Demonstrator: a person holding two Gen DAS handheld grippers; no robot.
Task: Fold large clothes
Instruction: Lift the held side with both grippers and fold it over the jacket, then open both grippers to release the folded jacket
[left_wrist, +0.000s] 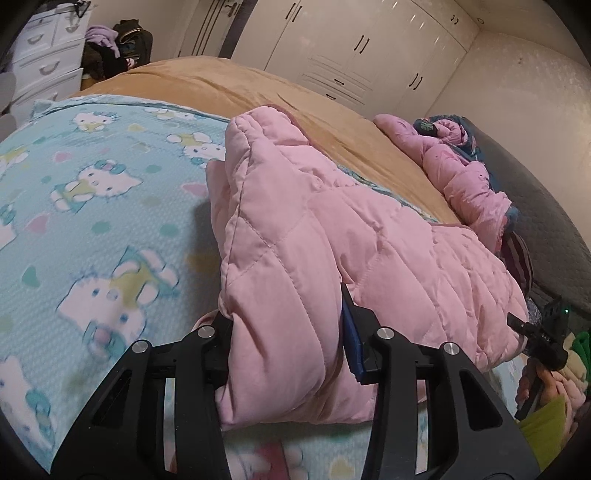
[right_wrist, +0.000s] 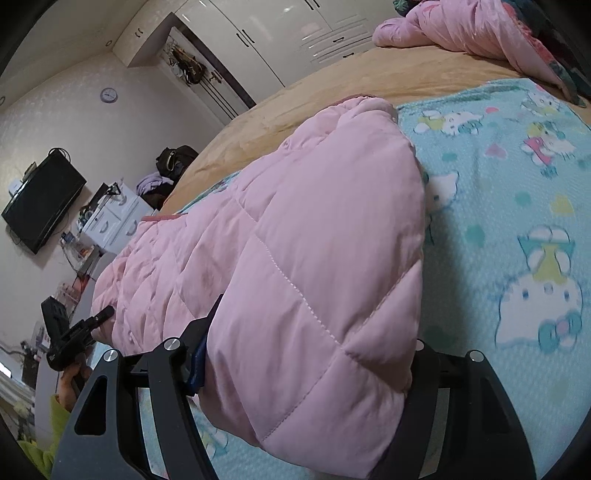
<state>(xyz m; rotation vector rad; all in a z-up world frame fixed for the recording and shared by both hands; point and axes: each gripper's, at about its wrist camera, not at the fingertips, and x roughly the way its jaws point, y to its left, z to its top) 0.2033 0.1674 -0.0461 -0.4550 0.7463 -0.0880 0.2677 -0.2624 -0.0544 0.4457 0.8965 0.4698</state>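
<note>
A pink quilted jacket (left_wrist: 332, 236) lies folded over itself on a light-blue Hello Kitty blanket (left_wrist: 92, 206) on the bed. My left gripper (left_wrist: 288, 332) is shut on one thick near edge of the jacket, the padding bunched between its black fingers. My right gripper (right_wrist: 310, 354) is shut on the jacket's (right_wrist: 295, 236) other near edge. Each gripper shows in the other's view, the right one (left_wrist: 543, 332) at the far right, the left one (right_wrist: 74, 332) at the far left.
A tan bedspread (left_wrist: 229, 85) covers the far bed. A second pink garment (left_wrist: 461, 162) lies bunched at the far side, also in the right wrist view (right_wrist: 472, 33). White wardrobes (left_wrist: 362, 48), a white drawer unit (left_wrist: 44, 62) and a wall TV (right_wrist: 40, 199) surround the bed.
</note>
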